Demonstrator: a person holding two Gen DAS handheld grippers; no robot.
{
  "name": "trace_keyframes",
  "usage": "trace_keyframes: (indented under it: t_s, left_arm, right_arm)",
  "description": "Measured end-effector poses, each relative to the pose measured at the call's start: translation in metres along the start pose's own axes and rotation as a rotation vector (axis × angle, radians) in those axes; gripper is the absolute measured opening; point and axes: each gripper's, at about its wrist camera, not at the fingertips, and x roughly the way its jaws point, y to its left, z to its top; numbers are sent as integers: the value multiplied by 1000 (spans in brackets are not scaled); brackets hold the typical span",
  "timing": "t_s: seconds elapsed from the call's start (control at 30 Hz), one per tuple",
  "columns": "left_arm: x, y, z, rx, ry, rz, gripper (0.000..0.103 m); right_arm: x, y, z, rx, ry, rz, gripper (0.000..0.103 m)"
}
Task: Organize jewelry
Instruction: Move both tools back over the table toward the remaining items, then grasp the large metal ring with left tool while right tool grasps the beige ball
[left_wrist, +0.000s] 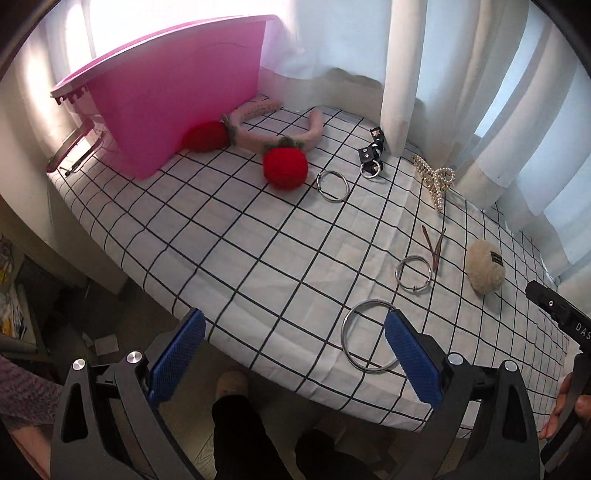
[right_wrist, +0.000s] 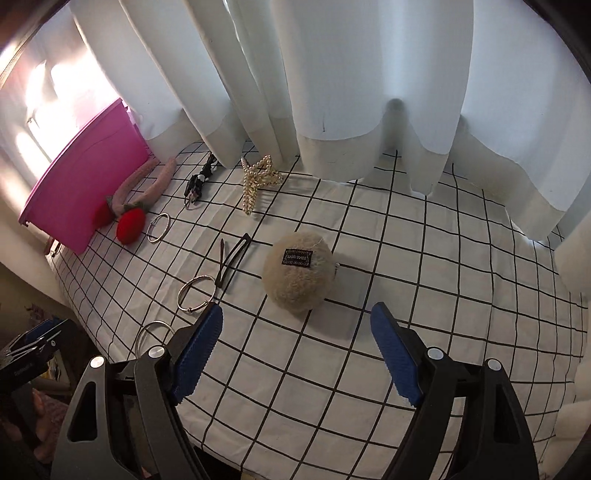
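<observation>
Jewelry lies spread on a white grid-pattern cloth (left_wrist: 229, 236). My left gripper (left_wrist: 294, 325) is open and holds nothing; its right finger overlaps a large metal ring (left_wrist: 344, 332) by the table's front edge. Farther on lie a metal bangle (left_wrist: 397, 274), a brown hair clip (left_wrist: 436, 247), a small ring (left_wrist: 318, 185), a pearl claw clip (left_wrist: 436, 181) and a black strap with a ring (left_wrist: 372, 155). My right gripper (right_wrist: 297, 314) is open, just short of a fluffy beige hair piece (right_wrist: 299, 275). A pink headband with red pompoms (left_wrist: 286, 170) rests beside the pink bin (left_wrist: 177, 92).
White curtains (right_wrist: 332, 92) hang along the table's back edge and touch the cloth. The tall pink bin stands at the back left corner. Below the front edge are the floor, a person's dark trouser legs (left_wrist: 236, 435) and a slipper. The right gripper's black body (left_wrist: 561, 317) shows at the left view's right edge.
</observation>
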Motion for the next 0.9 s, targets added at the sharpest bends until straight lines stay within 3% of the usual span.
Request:
trace_keyframes:
  t_s: [0.13,0.33,0.9]
  left_arm:
    - [11,-15,-20,-31,4,34,96]
    - [39,-31,-36,-55,23,10,96]
    - [62,-82,-49,39,-109,31,96]
  right_arm:
    - [14,-4,-3,-46,16,17,79]
    - [29,-8,-5,-57,-9,26,79]
    - [61,-10,-5,-99,-51,33,79]
